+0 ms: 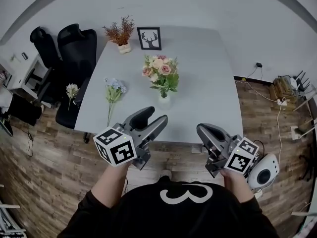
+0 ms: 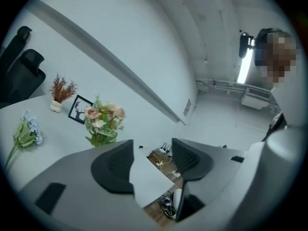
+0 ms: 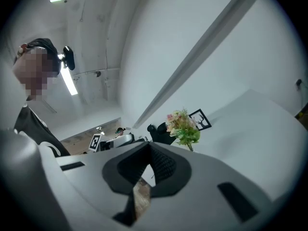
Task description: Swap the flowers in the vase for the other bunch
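Smooth, pale-grey surface point(image 1: 208, 83). A small rounded white vase point(image 1: 164, 99) stood near its front edge and held a pink-and-cream bouquet point(image 1: 161, 71) with green leaves. The blue-flowered bunch point(image 1: 114, 90) lay flat to the vase's left, apart from it, on a long thin stem. Left gripper point(image 1: 156, 115): dark ribbed fingers spread, nothing between. Right gripper point(image 1: 203, 130): fingers pressed together at the tips, empty.

Black chairs point(image 1: 74, 48) beside grey table point(image 1: 208, 83), wooden floor point(image 1: 49, 177).
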{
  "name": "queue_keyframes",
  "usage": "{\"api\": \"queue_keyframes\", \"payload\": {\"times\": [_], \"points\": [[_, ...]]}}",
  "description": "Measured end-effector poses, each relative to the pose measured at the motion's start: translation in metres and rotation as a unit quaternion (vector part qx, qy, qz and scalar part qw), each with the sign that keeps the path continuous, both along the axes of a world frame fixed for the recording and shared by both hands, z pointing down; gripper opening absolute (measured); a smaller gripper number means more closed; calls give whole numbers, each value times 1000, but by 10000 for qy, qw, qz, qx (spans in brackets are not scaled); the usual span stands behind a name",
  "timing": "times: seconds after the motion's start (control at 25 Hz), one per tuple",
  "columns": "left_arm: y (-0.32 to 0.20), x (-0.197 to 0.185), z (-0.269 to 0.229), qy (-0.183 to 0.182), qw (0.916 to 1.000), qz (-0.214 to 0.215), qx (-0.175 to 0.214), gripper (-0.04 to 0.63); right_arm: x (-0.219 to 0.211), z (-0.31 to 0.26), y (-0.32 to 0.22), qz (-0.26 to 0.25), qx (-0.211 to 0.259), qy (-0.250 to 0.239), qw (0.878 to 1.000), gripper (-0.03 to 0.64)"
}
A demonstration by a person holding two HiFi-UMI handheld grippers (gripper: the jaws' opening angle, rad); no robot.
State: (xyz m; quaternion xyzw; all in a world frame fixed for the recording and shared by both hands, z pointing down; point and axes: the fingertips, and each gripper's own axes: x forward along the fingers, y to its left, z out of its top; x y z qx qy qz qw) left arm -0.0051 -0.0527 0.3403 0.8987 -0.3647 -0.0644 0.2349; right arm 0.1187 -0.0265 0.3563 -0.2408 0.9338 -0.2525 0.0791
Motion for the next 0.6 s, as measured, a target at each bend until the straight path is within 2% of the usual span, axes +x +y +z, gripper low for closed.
{"api": "queue_keyframes", "payload": {"times": [0.12,0.16,0.24,0.36,0.44,0.52,0.6], "points": [[48,33,-17,-50,9983,528,226,52,9,-12,22,-201,121,-37,9997,8],[64,45,-20,-136,9973,659,301,26,14,-16,30,-260,156,-61,9995,9],[90,66,-21,-426,9952,773,415,12,22,-23,47,-385,242,-106,9989,9],[120,91,-9,-979,9917,704,453,11,31,-27,76,-604,359,-79,9975,8],[139,103,-3,-1217,9894,638,461,11,38,-26,96,-689,434,-20,9967,8],[156,110,-2,-1260,9892,579,471,11,47,-26,112,-642,519,56,9966,8],[171,114,-4,-1155,9910,492,455,11,56,-25,126,-629,543,84,9965,8]]}}
